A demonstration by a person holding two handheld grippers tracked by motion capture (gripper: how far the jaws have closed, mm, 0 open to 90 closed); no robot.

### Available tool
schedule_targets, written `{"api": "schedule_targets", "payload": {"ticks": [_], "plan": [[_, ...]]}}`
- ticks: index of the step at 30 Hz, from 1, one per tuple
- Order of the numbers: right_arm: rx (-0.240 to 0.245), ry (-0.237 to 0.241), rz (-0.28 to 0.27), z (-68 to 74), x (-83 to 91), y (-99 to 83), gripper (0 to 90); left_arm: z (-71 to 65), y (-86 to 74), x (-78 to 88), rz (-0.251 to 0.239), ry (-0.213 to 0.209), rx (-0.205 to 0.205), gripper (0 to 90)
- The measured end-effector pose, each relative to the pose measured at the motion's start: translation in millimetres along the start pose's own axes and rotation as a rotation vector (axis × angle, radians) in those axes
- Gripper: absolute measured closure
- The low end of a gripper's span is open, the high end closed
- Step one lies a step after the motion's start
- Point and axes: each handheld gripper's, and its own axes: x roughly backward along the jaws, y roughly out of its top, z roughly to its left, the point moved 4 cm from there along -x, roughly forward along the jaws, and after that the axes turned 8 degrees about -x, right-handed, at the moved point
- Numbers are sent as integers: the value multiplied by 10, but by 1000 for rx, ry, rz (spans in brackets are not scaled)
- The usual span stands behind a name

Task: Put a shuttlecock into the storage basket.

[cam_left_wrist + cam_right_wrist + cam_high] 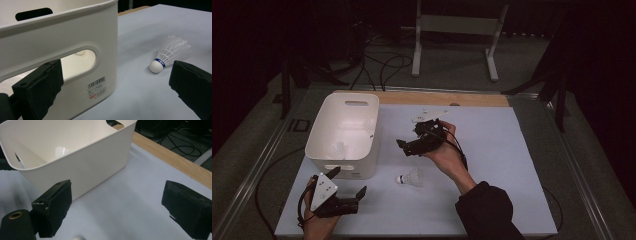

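Observation:
A white plastic bin (328,131) stands on the left of the pale blue table top. Inside it lies a white shuttlecock (339,148), which the right gripper view shows on the bin's floor (61,151). Another shuttlecock (409,178) with a blue band lies on its side on the table, just right of the bin's near corner. My left gripper (348,182) is open near the front edge, one jaw close to the bin's handle slot (80,58) and the shuttlecock (170,53) beyond the other. My right gripper (409,136) is held above the table's middle, open and empty, pointing at the bin (75,167).
A wooden strip (442,98) runs along the table's far edge (172,157). Beyond it, on the dark floor, stand a white frame (457,30) and loose cables (382,65). The blue surface (497,145) stretches right of my right hand.

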Motion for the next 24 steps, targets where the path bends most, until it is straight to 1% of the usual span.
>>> {"api": "schedule_targets", "payload": {"ticks": [5,11,13,16,20,24], "plan": [[-10,0,4,-15,15,-59,90,-2,0,-2,-1,-1,0,0],[-19,6,21,-20,19,-204,91,-5,1,-4,-4,0,3,0],[-13,5,21,-26,16,-224,91,-6,1,-5,-4,0,4,0],[-25,5,39,-33,4,-323,91,-5,1,-3,-2,-1,3,0],[-27,5,43,-46,5,-395,91,-2,0,0,0,-1,2,0],[-39,4,50,-69,17,-484,91,-7,-1,-4,1,-3,1,0]]}}
